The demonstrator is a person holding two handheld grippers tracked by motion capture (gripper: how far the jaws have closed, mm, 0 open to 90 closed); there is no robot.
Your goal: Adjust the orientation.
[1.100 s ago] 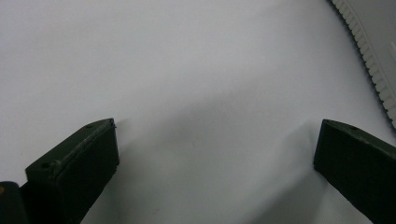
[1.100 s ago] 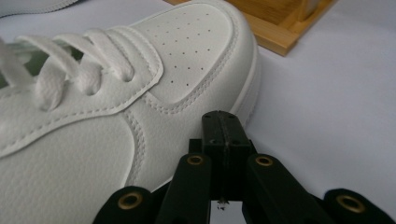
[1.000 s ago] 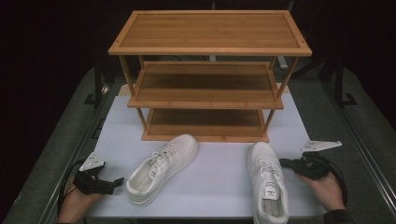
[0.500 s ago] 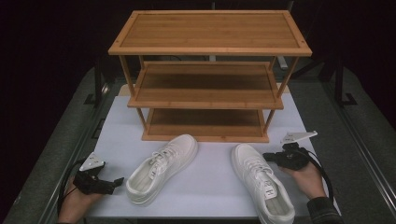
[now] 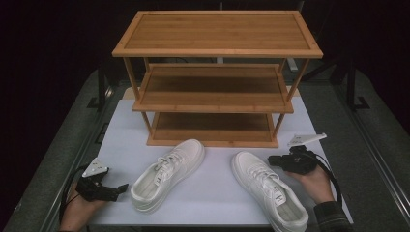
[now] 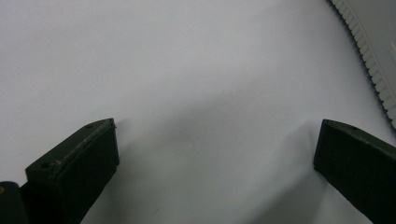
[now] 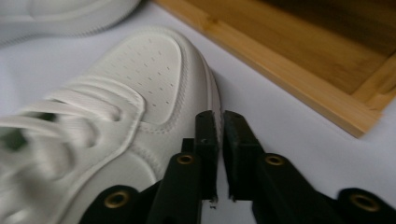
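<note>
Two white sneakers lie on the white mat [image 5: 212, 195] in front of a wooden rack. The left sneaker [image 5: 167, 174] points up and right. The right sneaker [image 5: 268, 189] [image 7: 140, 79] points toward the rack. My right gripper [image 5: 271, 161] [image 7: 219, 114] rests against that shoe's right side near the toe. Its jaws have just been opening and stand a narrow slit apart with nothing between them. My left gripper [image 5: 122, 187] [image 6: 215, 135] lies low on the mat left of the left sneaker, jaws wide open and empty. That shoe's ribbed sole edge [image 6: 373, 60] shows to its right.
The three-shelf bamboo rack [image 5: 215, 96] [image 7: 303, 60] stands at the back of the mat, all shelves bare. Its bottom shelf edge lies just beyond the right sneaker's toe. Dark table edges flank the mat on both sides.
My right gripper moved left and slid the right sneaker toward the middle of the mat. The left gripper and left sneaker stayed put.
</note>
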